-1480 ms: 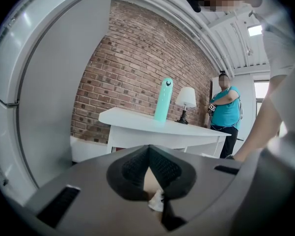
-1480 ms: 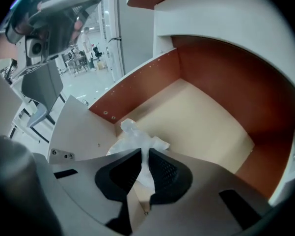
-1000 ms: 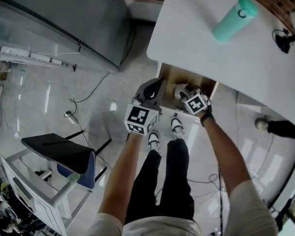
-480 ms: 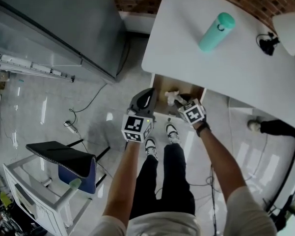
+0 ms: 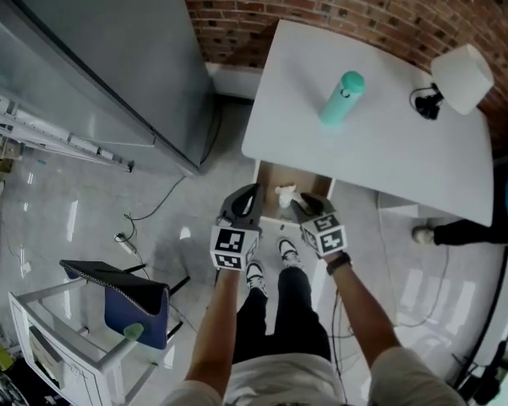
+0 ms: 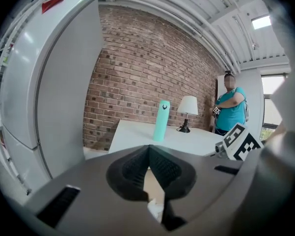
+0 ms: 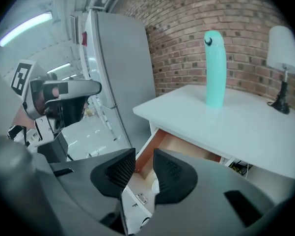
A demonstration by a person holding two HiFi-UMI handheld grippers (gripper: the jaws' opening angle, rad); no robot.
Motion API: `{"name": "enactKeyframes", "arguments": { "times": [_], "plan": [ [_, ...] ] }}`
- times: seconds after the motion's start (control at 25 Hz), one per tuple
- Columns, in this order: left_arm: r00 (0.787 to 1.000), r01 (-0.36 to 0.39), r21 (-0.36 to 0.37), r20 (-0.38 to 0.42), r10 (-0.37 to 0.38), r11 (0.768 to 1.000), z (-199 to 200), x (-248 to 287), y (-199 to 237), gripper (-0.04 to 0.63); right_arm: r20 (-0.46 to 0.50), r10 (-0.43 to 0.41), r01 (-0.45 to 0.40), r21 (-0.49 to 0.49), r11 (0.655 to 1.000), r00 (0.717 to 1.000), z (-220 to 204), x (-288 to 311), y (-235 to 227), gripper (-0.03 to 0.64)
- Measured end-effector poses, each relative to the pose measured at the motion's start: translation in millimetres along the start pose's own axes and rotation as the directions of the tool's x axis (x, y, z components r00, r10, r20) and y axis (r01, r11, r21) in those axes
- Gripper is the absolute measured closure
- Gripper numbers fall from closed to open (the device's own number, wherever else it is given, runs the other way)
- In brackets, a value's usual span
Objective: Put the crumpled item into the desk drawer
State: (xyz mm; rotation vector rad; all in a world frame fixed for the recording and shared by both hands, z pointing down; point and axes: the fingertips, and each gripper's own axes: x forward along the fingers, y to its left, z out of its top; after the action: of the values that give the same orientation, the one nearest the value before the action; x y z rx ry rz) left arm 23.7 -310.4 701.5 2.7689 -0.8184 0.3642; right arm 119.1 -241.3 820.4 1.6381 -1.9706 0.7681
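In the drawer [image 5: 273,176], crumpled item [image 5: 285,196] lies beyond right gripper's [image 5: 308,205] closing, empty fingers [image 7: 173,173].

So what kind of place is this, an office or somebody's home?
Probably a lab or studio space with an office corner set up in it, not a home: a bare brick wall, exposed ceiling pipes, and a loose cable on the glossy floor near the white desk.

Lab-like workroom: brick wall [image 5: 338,7], white desk [image 5: 389,155] with lamp [image 5: 461,76], grey cabinet [image 5: 110,57], loose floor cable [image 5: 156,200].
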Motion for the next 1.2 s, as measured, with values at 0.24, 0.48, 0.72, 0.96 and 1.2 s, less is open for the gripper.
{"name": "enactKeyframes", "arguments": {
  "times": [0.24,0.48,0.72,0.96,1.2],
  "plan": [
    [1.0,-0.007,0.023,-0.002,0.007,1.0,48.4,-33.9,-8.8,0.598,0.105,-0.07,0.071,-0.005,0.997,0.992,55.9,-54.6,9.4,0.541],
    [0.999,-0.031,0.036,0.017,0.03,0.999,91.4,-59.0,-12.7,0.598,0.21,-0.158,0.166,-0.022,0.986,0.965,105.7,-111.8,15.1,0.571],
    [0.998,-0.038,0.052,0.061,0.034,0.998,135.1,-78.7,-20.5,0.598,0.312,-0.218,0.213,0.051,0.976,0.925,153.2,-163.9,18.7,0.584],
    [0.992,-0.046,0.049,0.122,0.04,0.998,176.8,-100.1,-26.1,0.598,0.407,-0.275,0.26,0.094,0.961,0.871,193.3,-210.5,21.2,0.592],
    [0.985,-0.057,0.108,0.169,0.038,0.993,214.5,-118.8,-27.3,0.598,0.499,-0.306,0.279,0.13,0.951,0.811,232.2,-250.6,31.2,0.603]
  ]
}}
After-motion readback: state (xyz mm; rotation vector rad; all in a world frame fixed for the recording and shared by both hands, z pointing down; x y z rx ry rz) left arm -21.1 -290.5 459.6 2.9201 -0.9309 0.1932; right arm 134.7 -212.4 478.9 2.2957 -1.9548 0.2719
